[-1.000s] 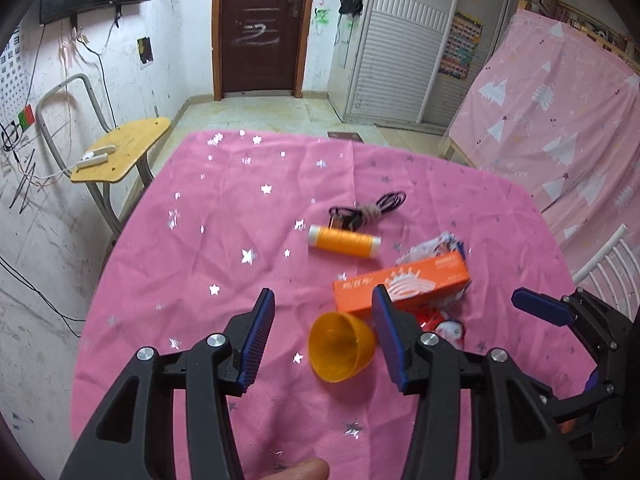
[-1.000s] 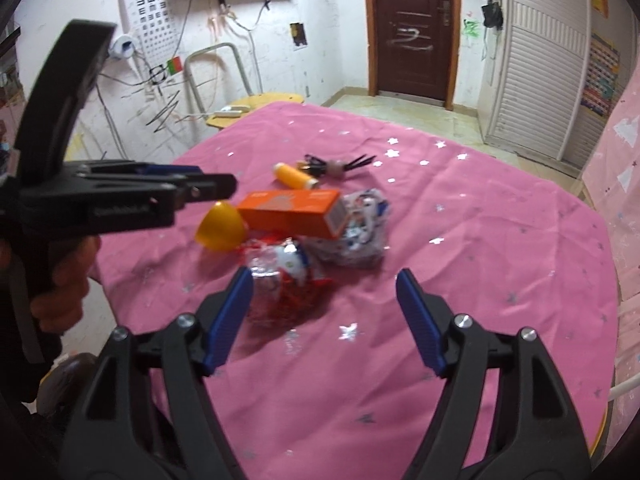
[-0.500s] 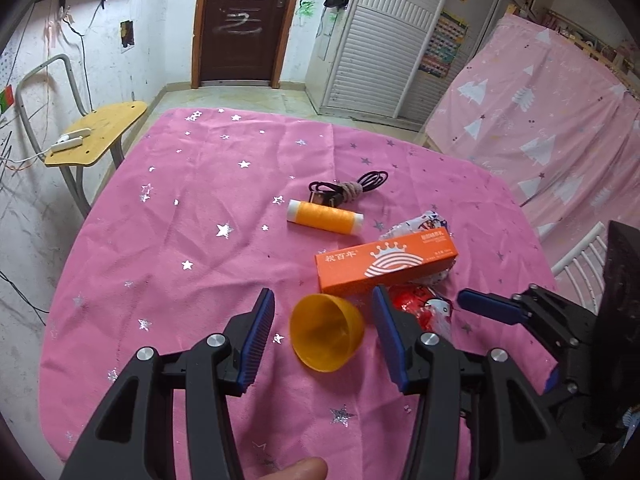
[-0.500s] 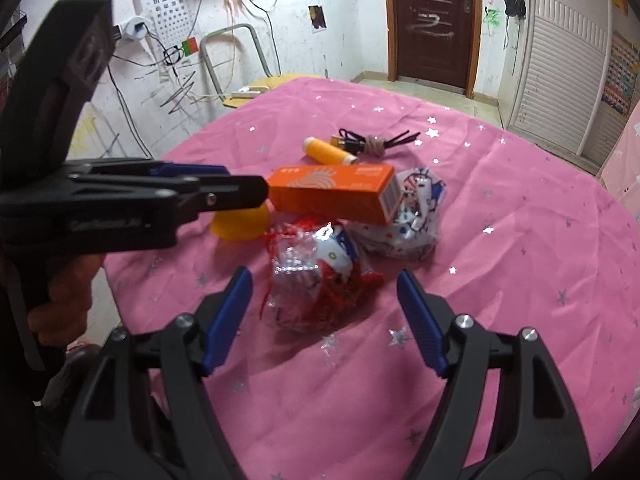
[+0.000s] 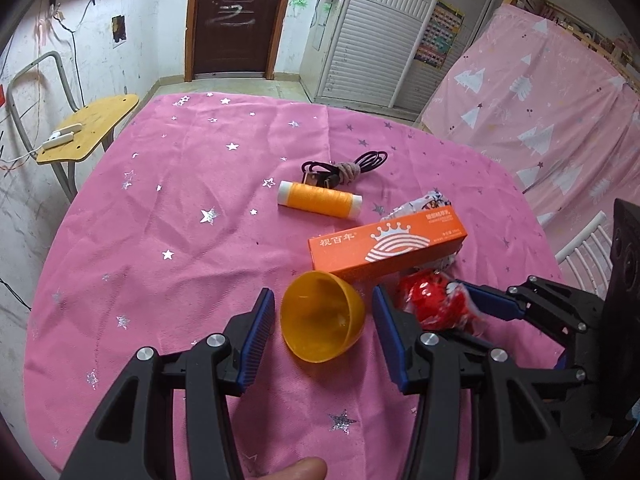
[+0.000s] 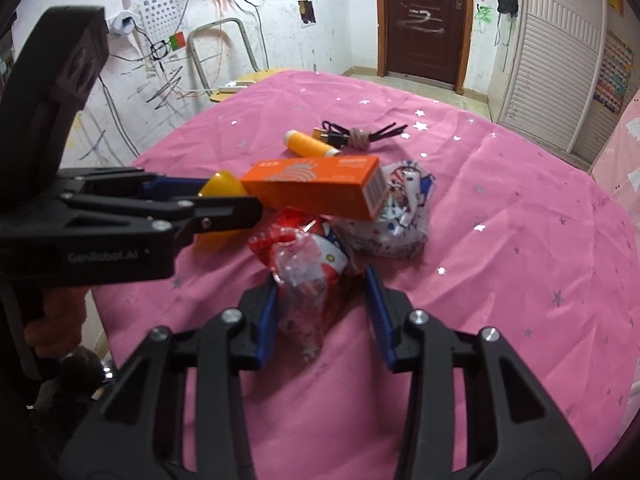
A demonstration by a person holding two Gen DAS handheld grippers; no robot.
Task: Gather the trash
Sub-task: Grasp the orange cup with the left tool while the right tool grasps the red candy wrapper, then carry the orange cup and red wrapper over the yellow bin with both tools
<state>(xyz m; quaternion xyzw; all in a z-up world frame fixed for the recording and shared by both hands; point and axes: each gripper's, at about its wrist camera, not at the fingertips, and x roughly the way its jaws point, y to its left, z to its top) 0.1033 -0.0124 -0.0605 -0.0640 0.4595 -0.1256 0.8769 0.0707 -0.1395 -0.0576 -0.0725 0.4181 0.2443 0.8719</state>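
Note:
On the pink starred tablecloth (image 5: 168, 216) lie an orange plastic half-shell cup (image 5: 322, 322), an orange carton (image 5: 386, 246), a red and clear crumpled wrapper (image 5: 434, 304) and a white printed wrapper (image 6: 400, 216). My left gripper (image 5: 322, 326) is open, its fingers on either side of the cup. My right gripper (image 6: 322, 308) is open, its fingers on either side of the red wrapper (image 6: 308, 268). The carton (image 6: 320, 188) rests partly on both wrappers.
An orange thread spool (image 5: 320, 199) and a tied black cable (image 5: 346, 166) lie farther back on the table. A yellow chair (image 5: 86, 128) stands at the left. A pink-covered bed (image 5: 540, 96) is at the right.
Both grippers have moved forward and down. The left now brackets the cup, and the right has narrowed and now brackets the red wrapper.

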